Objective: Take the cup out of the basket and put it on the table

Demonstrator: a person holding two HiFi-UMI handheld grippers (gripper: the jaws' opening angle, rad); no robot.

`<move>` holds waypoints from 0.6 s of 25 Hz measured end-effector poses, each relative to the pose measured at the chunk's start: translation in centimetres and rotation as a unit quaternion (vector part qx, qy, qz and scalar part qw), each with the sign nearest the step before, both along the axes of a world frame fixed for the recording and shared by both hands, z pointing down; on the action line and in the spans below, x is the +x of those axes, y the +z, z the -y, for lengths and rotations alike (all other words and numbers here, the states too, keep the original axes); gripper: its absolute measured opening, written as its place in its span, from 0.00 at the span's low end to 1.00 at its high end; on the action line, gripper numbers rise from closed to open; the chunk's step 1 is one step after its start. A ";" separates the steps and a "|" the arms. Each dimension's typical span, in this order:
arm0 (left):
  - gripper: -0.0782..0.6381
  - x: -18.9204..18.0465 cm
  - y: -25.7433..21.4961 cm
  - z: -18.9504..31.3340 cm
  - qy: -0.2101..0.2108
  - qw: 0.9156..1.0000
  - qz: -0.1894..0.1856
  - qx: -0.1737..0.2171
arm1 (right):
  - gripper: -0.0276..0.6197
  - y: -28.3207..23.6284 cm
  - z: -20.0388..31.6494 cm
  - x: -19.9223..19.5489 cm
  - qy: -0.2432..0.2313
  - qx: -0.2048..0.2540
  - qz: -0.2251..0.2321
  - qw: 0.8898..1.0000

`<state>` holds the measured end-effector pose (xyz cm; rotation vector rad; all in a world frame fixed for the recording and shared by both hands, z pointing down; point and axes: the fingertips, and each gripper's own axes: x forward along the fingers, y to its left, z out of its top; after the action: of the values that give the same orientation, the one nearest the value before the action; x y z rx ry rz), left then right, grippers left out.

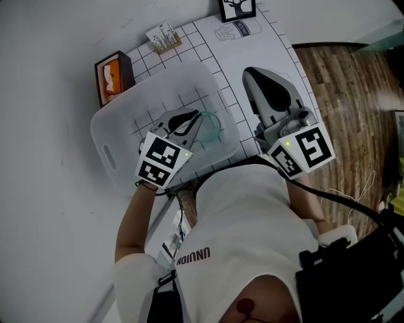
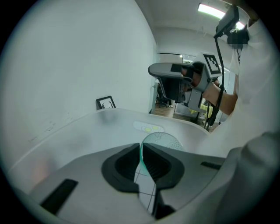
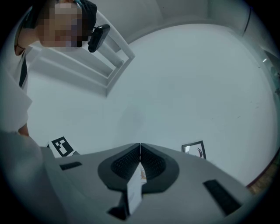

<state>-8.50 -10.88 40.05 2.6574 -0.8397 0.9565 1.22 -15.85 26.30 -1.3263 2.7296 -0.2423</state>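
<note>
A clear, green-tinted cup sits inside the white translucent basket on the left of the gridded table. My left gripper reaches into the basket and is shut on the cup's thin wall. In the left gripper view the cup shows just past the left gripper, with its wall pinched between the jaws and the basket wall behind. My right gripper hovers over the table to the right of the basket. In its own view the right gripper is shut with nothing held.
An orange and black box stands behind the basket. A card holder and a framed picture stand at the table's far edge. Wooden floor lies past the table's right edge. The wall is close on the left.
</note>
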 end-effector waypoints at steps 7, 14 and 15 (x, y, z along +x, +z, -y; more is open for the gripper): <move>0.16 -0.2 -1.2 0.2 -0.014 1.000 -0.017 0.019 | 0.07 -0.1 -0.1 0.0 -0.002 0.001 -0.001 1.000; 0.16 -0.4 -2.2 0.3 -0.022 0.999 -0.026 0.038 | 0.07 -0.1 -0.2 -0.1 -0.004 0.002 -0.002 1.000; 0.16 -0.4 -2.3 0.3 -0.023 0.999 -0.027 0.040 | 0.07 -0.1 -0.2 -0.2 -0.005 0.003 -0.002 1.000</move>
<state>-8.89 -11.19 37.78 2.7051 -0.9413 0.8543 1.07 -15.65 26.22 -1.3137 2.7381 -0.2339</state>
